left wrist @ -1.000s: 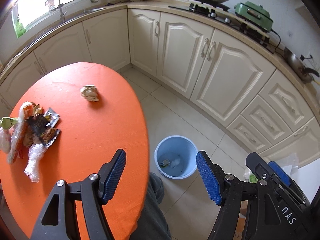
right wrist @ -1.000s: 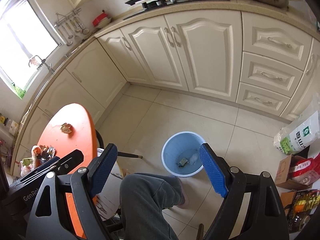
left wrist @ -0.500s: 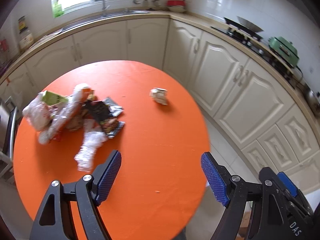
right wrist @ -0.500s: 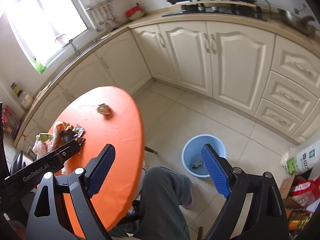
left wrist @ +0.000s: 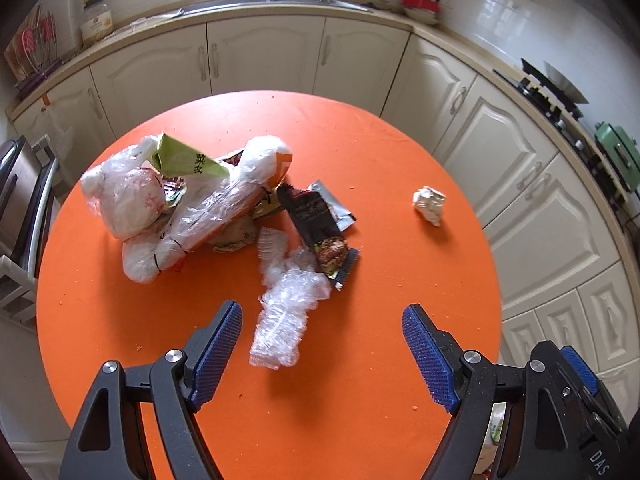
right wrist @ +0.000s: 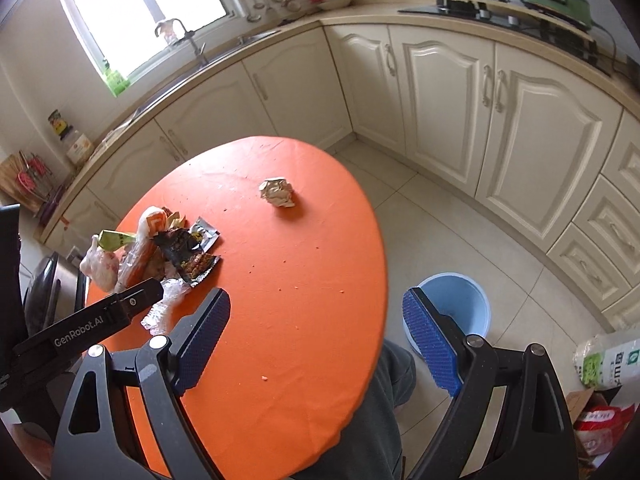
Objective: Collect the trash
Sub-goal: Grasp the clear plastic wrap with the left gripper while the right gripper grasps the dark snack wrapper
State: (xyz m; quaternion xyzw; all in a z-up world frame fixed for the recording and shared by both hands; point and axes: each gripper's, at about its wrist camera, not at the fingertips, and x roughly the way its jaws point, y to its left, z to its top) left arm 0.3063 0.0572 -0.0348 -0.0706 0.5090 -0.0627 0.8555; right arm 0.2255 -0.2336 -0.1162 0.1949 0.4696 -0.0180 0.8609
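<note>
A round orange table [left wrist: 360,360] holds a pile of trash: plastic bags [left wrist: 180,208], a green packet [left wrist: 184,160], a dark snack wrapper [left wrist: 316,224] and crumpled clear plastic [left wrist: 288,300]. A crumpled paper ball [left wrist: 429,204] lies apart to the right; it also shows in the right wrist view [right wrist: 278,192]. My left gripper [left wrist: 322,352] is open and empty above the table, just short of the clear plastic. My right gripper [right wrist: 316,340] is open and empty over the table's near edge. A blue bin [right wrist: 460,304] stands on the floor to the right, partly behind my right finger.
Cream kitchen cabinets [right wrist: 500,120] and a counter with a sink and stove curve around the far side. A chair [left wrist: 20,200] stands left of the table. Bags and boxes [right wrist: 600,380] lie on the floor at lower right. The person's knee [right wrist: 380,420] is under the table edge.
Both grippers have swung left from the floor and bin toward the table. The trash pile is now centred in the left wrist view and closer. Both grippers stay open.
</note>
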